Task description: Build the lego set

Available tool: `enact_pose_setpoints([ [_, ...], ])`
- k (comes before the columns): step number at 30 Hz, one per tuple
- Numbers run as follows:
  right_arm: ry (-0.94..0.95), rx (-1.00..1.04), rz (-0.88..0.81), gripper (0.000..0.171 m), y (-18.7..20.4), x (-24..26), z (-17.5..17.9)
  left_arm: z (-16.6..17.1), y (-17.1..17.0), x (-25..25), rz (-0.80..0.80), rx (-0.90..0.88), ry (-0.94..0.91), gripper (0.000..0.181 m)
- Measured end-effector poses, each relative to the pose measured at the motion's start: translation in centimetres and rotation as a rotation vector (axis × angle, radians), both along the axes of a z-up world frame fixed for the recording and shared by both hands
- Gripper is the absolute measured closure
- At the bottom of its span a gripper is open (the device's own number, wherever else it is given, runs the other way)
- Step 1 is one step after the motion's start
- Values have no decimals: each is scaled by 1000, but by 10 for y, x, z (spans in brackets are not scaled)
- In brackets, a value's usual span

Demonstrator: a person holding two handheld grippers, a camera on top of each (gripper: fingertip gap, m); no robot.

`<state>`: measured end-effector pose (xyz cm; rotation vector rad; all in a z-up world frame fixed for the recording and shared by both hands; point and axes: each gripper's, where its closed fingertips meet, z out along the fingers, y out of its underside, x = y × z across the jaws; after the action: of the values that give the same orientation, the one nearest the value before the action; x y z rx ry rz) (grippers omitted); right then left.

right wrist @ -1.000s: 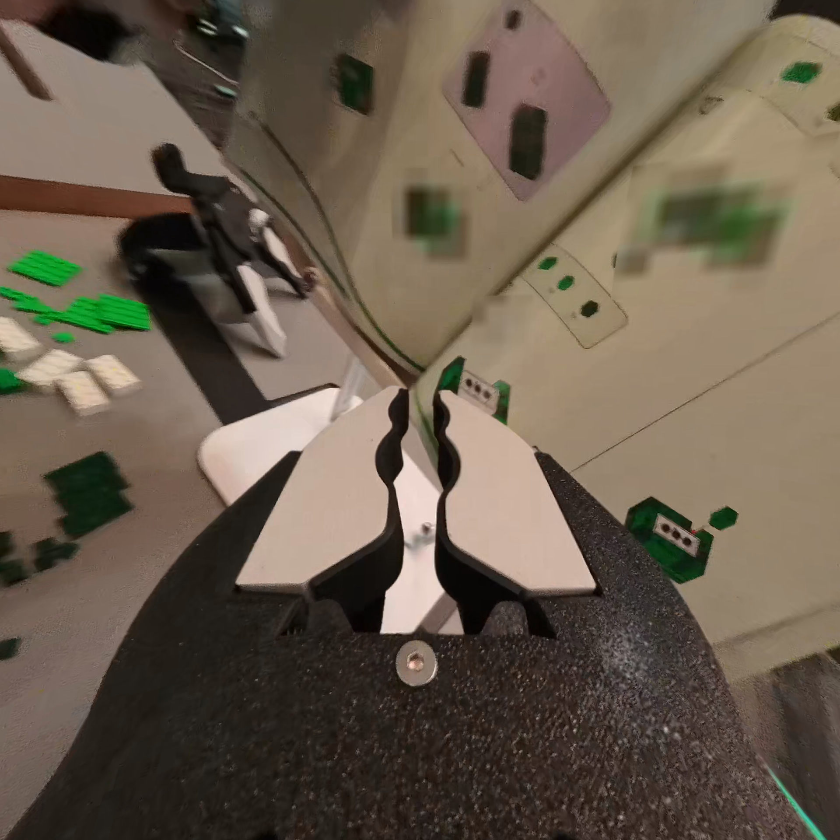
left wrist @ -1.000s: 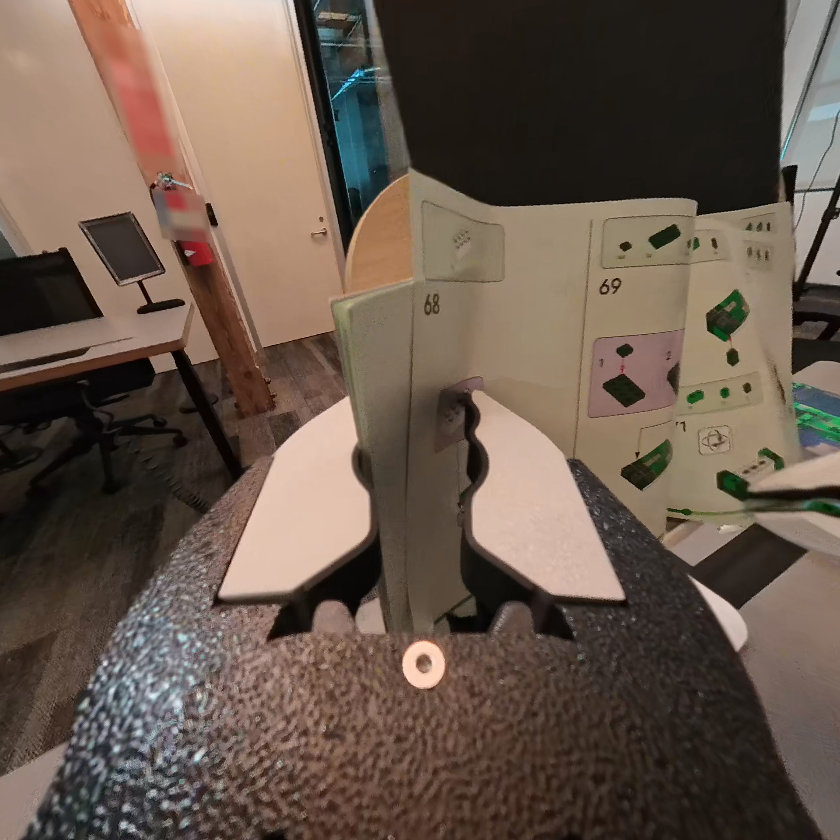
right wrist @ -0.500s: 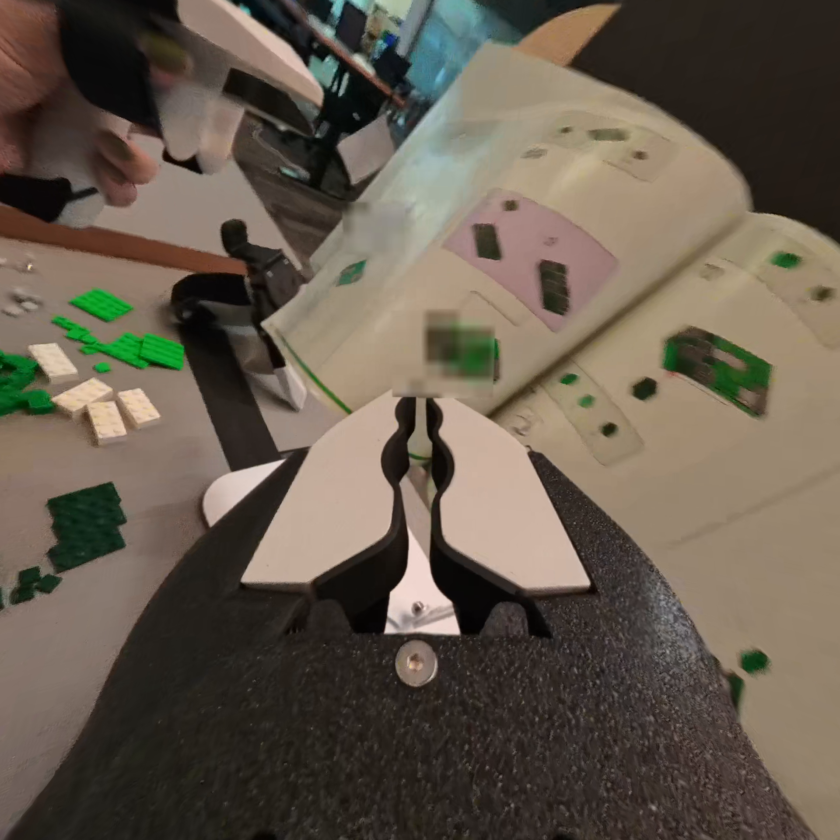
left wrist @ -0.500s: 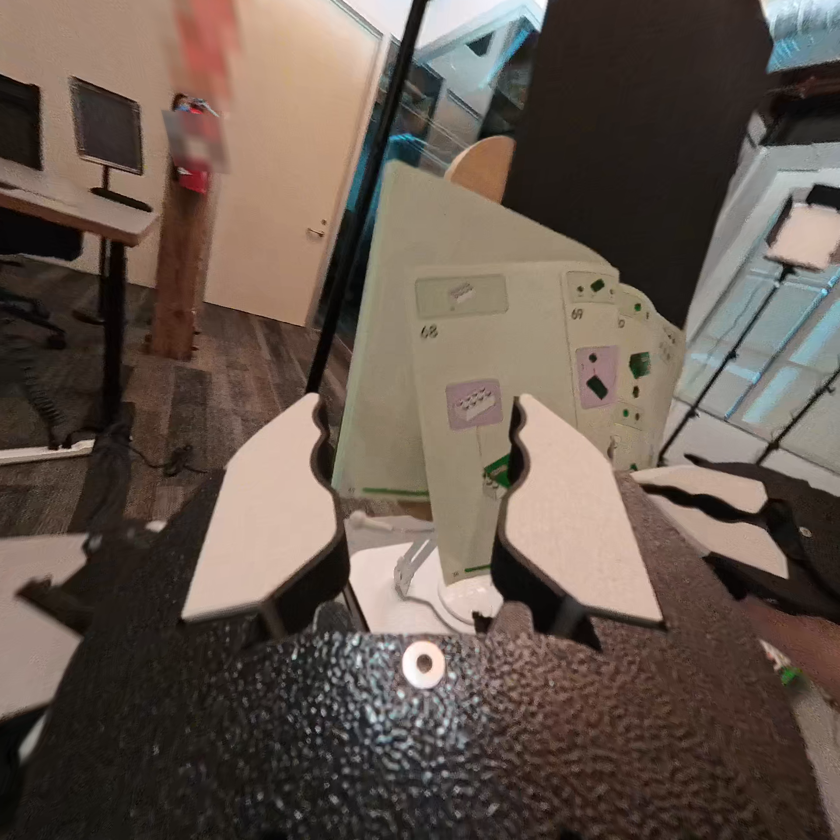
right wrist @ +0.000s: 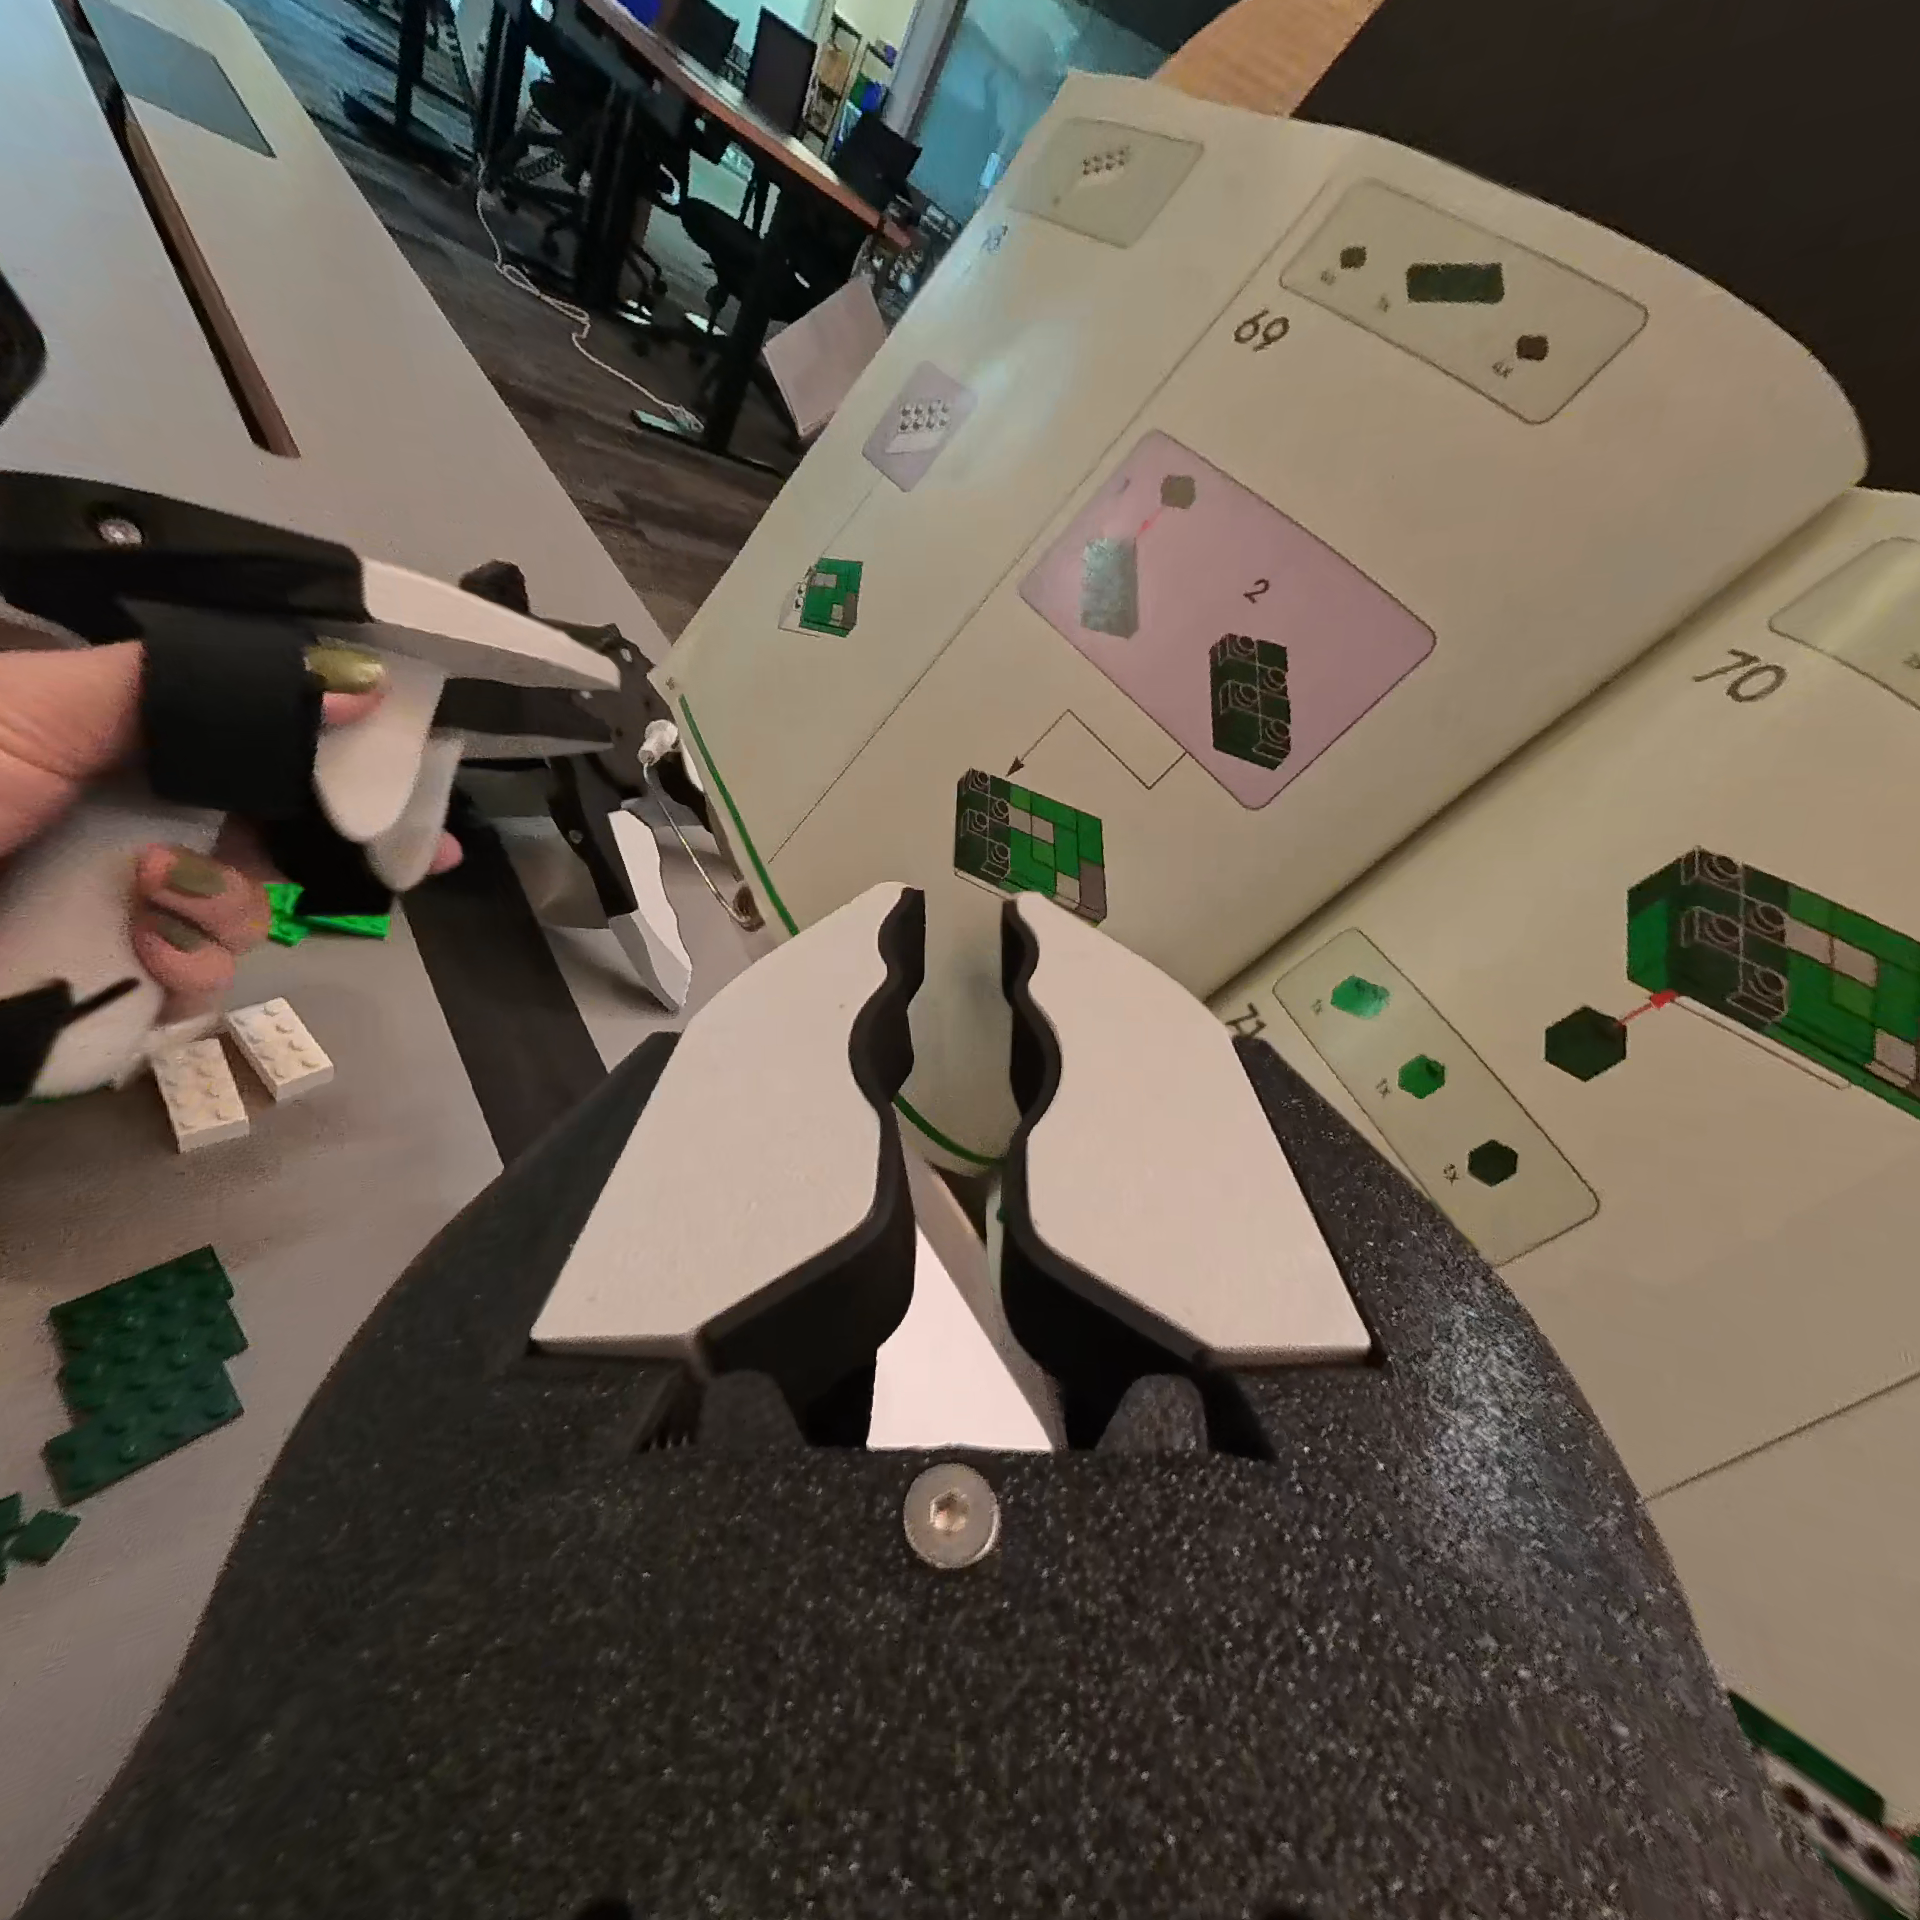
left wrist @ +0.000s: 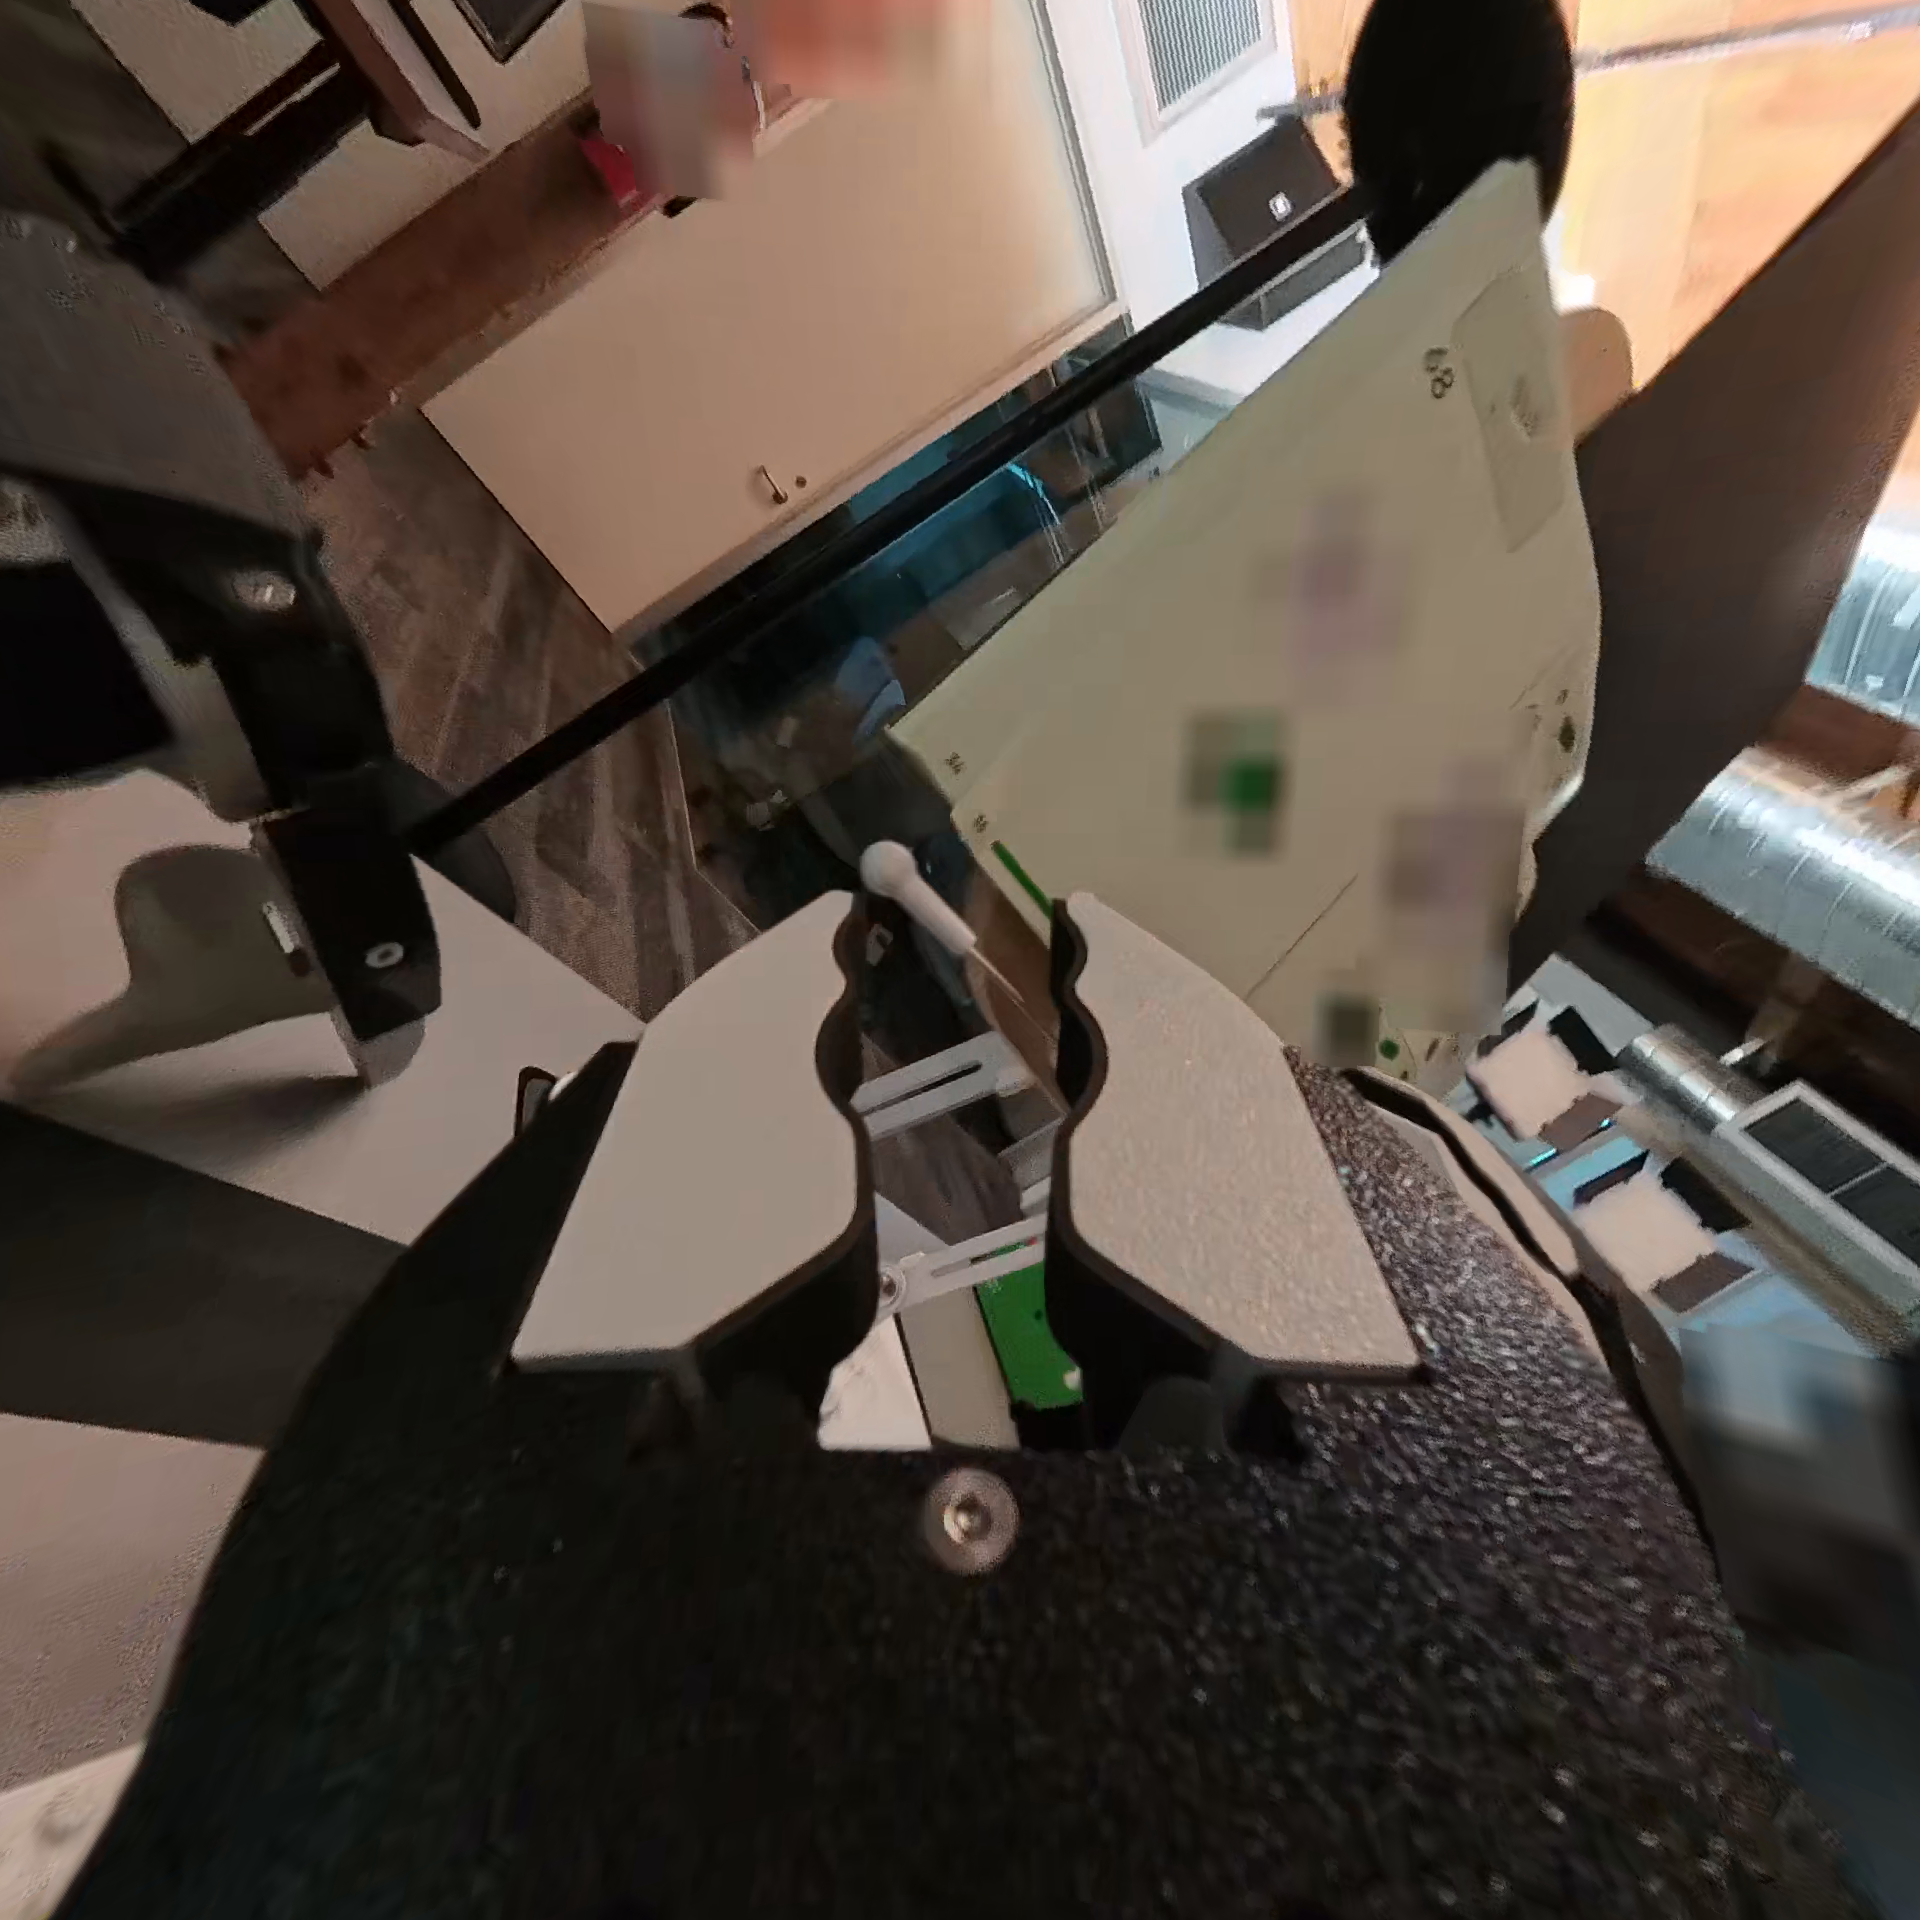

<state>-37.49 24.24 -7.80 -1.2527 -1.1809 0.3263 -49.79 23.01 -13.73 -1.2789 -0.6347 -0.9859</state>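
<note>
The instruction booklet stands open on a white stand, its pages showing green brick steps. My right gripper is right in front of it, jaws narrowly apart, with the curled lower edge of a page between the fingers but not pinched. My left gripper is open and empty, tilted, just left of the booklet. It also shows in the right wrist view, held by a hand. White plates and dark green plates lie on the grey table.
The stand's white-tipped page pin sticks up by the booklet's left edge. Bright green pieces lie under the hand. Beyond the table edge are a wood floor, desks and chairs. The grippers' ends are close to 15 centimeters from one another.
My left gripper let go of the booklet pages it pinched, opened, drew back and tilted. The page has swung over to the left. My right jaws have parted a little.
</note>
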Motion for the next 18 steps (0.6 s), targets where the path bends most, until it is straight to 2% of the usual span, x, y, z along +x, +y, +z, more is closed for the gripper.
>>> enact_pose_setpoints([
  [3, -6, 7, -1, 157, 0, -2, 1, -7, 8, 5, -20, 21, -93, 149],
  [7, 11, -5, 2, 157, 1, -2, 3, -1, 9, 7, -62, 140, -206, 164],
  [12, 22, -13, 11, 157, 1, -3, 4, 1, 3, 6, -105, 235, -306, 170],
  [13, 26, -15, 15, 157, 1, -4, 5, 2, 1, 6, -116, 261, -310, 180],
  [18, -7, -1, 41, 157, -3, -11, 2, 8, -4, 8, -129, 309, -269, 181],
])
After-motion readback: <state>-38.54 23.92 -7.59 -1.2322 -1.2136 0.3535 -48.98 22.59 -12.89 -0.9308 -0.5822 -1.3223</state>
